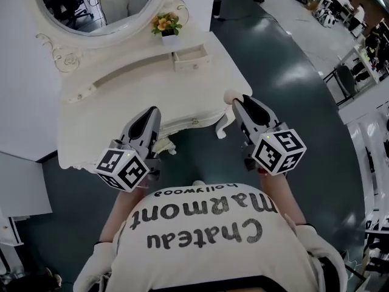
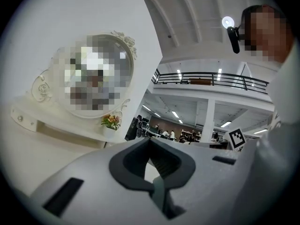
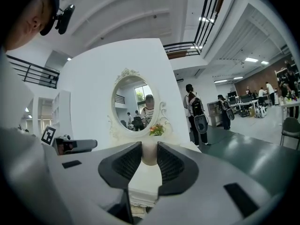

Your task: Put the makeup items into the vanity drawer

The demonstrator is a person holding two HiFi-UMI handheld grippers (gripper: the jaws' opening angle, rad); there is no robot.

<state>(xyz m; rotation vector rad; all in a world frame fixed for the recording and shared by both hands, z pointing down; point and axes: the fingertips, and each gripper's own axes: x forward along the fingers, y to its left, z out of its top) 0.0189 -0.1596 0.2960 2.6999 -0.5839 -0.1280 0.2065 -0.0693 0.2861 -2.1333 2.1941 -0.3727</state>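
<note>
R gripper [image 1: 240,104] has its fingers part-closed on a beige round-ended makeup item [image 1: 230,95], which pokes out past the tips, over the near right corner of the white vanity [image 1: 121,102]. L gripper [image 1: 152,113] is over the vanity's near edge, to the left. Its tips are together w/ nothing btw them. At the far side is an oval mirror [image 1: 100,5], w/ a flower pot [image 1: 166,26] at its right foot. A small drawer [image 1: 191,58] sits just near of the pot, well apart from the makeup item.
</note>
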